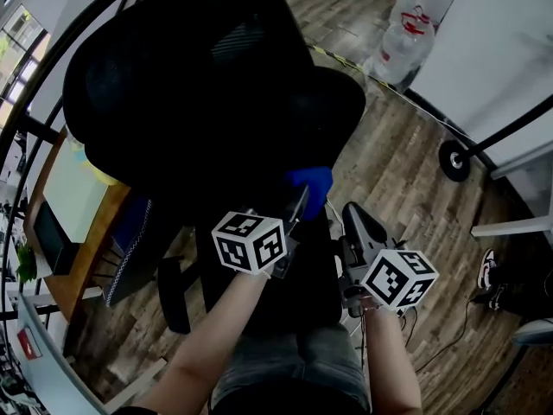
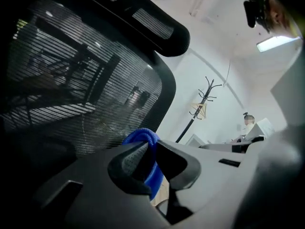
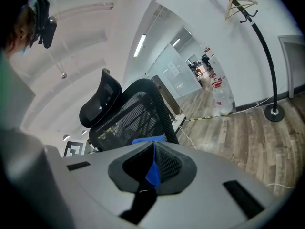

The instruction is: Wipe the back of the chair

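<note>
A black mesh office chair (image 1: 199,85) is seen from above, standing on a wooden floor (image 1: 389,162). A blue cloth (image 1: 313,182) is held at the lower right edge of the chair back (image 2: 86,94), just beside its dark frame; whether it presses on the mesh cannot be told.

The left gripper (image 1: 302,199) is reached forward to that edge. In the left gripper view its fingers (image 2: 128,163) are closed together on the bunched cloth, which bulges out above them.

The right gripper (image 1: 354,214) is held just beside the left one, nearer the person. In the right gripper view its fingers (image 3: 169,163) are closed too, with a thin fold of blue cloth pinched between them. Beyond them the chair back and headrest (image 3: 97,101) are seen tilted, and a coat stand (image 3: 267,56) stands to the right.
</note>
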A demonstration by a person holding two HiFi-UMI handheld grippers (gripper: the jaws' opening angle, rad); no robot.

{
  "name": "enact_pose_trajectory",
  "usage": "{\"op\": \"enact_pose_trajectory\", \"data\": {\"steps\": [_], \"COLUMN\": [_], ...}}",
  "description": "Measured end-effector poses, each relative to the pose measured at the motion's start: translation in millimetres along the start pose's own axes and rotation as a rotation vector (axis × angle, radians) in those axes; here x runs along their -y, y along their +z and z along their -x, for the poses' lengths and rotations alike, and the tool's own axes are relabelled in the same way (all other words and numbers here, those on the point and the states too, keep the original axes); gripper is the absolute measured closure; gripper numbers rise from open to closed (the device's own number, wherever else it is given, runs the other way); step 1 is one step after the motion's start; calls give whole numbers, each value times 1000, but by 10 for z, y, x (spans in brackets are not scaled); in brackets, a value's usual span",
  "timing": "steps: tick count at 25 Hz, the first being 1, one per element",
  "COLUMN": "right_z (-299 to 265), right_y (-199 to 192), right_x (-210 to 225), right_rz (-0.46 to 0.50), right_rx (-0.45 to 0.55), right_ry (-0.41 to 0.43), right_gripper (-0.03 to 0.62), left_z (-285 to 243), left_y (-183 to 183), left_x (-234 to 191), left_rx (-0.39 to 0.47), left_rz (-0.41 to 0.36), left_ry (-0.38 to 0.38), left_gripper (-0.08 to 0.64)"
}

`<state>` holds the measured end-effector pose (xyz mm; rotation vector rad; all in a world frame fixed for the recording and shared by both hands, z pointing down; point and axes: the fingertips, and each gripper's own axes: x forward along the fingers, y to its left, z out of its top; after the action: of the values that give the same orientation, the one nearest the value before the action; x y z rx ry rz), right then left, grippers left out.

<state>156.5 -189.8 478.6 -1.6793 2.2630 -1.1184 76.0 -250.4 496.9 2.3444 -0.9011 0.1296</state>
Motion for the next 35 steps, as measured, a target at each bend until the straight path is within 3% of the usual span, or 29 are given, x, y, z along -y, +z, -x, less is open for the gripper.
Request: {"op": "enact_pose_trajectory", "data": {"steps": [16,35], "right_z": [-124,-494], "right_y": [-118,-523], "right_x": [140,-549], "right_rz": [8,85], "right_rx": [-65,-189], "right_ry": [11,129], "right_gripper": [561,561], "left_z": [-289,485], "left_y": [-90,-9], "left_x": [-195,-895], "left_rx": [-14,84], "left_rz": [11,110], "left_ry": [55,192], "left_gripper": [511,511]}}
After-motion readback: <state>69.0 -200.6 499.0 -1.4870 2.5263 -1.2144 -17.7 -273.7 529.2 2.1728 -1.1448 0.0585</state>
